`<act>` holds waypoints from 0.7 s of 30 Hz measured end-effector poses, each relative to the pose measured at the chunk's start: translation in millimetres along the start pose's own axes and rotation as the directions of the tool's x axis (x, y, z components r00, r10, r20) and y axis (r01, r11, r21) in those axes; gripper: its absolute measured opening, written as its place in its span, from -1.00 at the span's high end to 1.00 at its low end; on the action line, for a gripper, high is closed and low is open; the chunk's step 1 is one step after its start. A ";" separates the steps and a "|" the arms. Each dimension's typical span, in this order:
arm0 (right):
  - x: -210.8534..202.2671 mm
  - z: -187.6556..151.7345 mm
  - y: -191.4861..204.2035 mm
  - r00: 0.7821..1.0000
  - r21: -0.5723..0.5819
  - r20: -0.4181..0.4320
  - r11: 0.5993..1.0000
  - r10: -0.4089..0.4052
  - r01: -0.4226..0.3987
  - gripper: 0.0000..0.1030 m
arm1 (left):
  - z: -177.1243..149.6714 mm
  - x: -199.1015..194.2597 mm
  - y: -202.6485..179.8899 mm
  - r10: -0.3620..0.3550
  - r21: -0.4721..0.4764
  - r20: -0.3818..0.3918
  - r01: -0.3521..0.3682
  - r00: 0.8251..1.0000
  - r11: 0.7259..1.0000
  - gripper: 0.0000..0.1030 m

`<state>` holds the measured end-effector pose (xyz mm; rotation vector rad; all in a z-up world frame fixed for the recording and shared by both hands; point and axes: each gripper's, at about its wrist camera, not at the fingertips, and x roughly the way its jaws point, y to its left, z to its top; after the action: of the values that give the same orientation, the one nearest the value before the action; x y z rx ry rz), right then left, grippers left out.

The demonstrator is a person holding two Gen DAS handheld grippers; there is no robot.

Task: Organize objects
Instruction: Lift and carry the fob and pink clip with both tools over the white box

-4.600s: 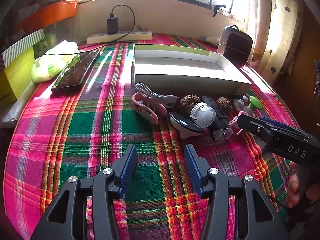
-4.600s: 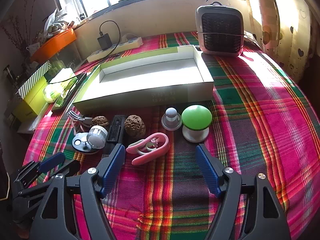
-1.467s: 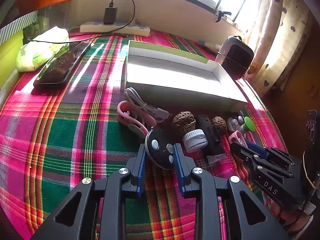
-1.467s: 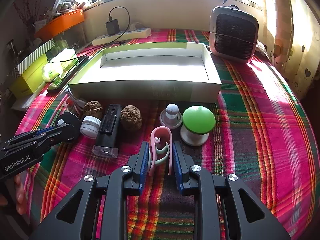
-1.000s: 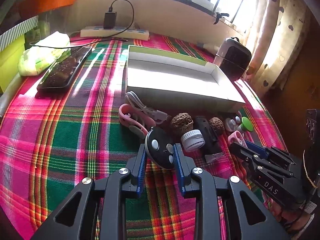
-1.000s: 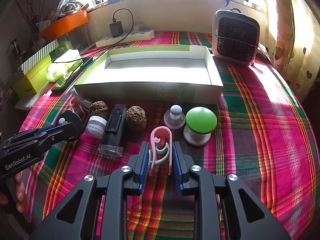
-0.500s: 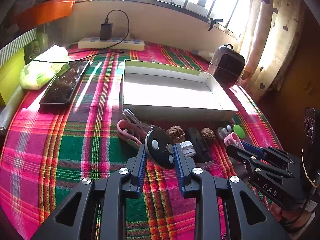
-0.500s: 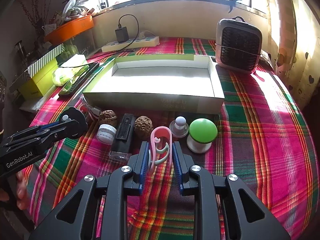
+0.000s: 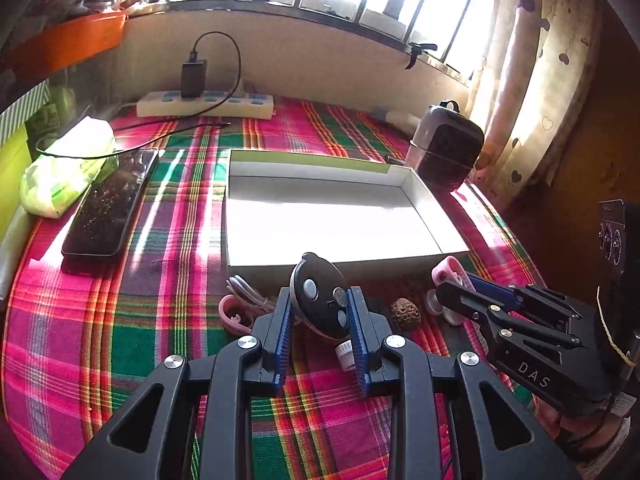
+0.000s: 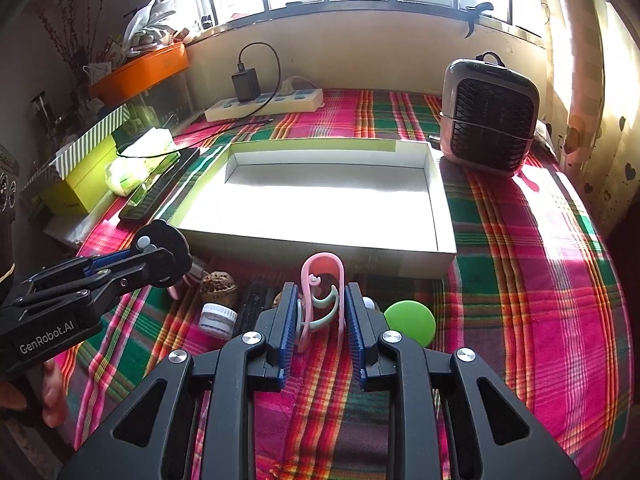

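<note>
left gripper: lower centre of the left wrist view, blue pads clamped on both sides of a black remote fob; also seen at mid left of the right wrist view.
black remote fob: oval, grey buttons facing the camera, held clear of the cloth, just in front of the box's near wall.
right gripper: lower centre of the right wrist view, pads closed on a pink clip; in the left wrist view it enters from the lower right.
pink clip: upright loop with a pale green inner hook, pinched at both sides, lifted off the table.
white box: open, shallow, centre of both views, floor sunlit.
plaid tablecloth: pink, green, red; covers the table.
still on cloth, near the box front: two walnuts, one at; small white jar; black stick-like device, mostly hidden; green-topped knob; second pink clip with a grey cable.
fan heater: upper right, beside the box's far right corner.
power strip: upper left by the wall, black charger plugged in.
dark phone: left of the box.
green packet: far left, next to the phone.
hand: fingers at lower left, on the left gripper's handle.
</note>
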<state>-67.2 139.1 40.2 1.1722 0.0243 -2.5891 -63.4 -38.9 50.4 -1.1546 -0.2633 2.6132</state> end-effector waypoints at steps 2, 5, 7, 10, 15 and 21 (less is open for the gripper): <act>2.3 6.8 -0.4 1.000 -0.004 0.004 1.000 -0.003 0.003 0.52 | 6.5 2.9 0.9 -0.001 0.001 0.004 0.001 1.000 1.000 0.53; 8.2 16.5 -2.2 1.000 0.001 0.003 1.000 0.001 -0.001 0.52 | 17.3 8.6 3.5 -0.001 0.003 0.008 0.001 1.000 1.000 0.53; 13.9 22.9 -3.9 1.000 0.004 -0.004 1.000 0.004 -0.004 0.52 | 24.8 13.8 6.3 -0.004 0.001 0.008 0.004 1.000 1.000 0.53; 23.5 33.0 -5.4 1.000 0.003 -0.012 1.000 0.004 -0.004 0.52 | 34.5 21.2 8.6 0.002 0.005 0.008 -0.002 1.000 1.000 0.53; 41.9 49.6 -10.4 1.000 0.011 -0.025 1.000 0.006 -0.005 0.52 | 49.9 37.6 11.7 0.012 0.013 -0.004 -0.012 1.000 1.000 0.53; 62.2 67.6 -14.1 0.999 0.000 -0.042 1.000 -0.003 0.003 0.52 | 67.7 59.3 15.2 0.013 0.027 -0.026 -0.012 1.000 1.000 0.53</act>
<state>-159.3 127.0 38.0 1.2278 0.0354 -2.5669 -154.7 -38.2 50.1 -1.1848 -0.2155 2.6022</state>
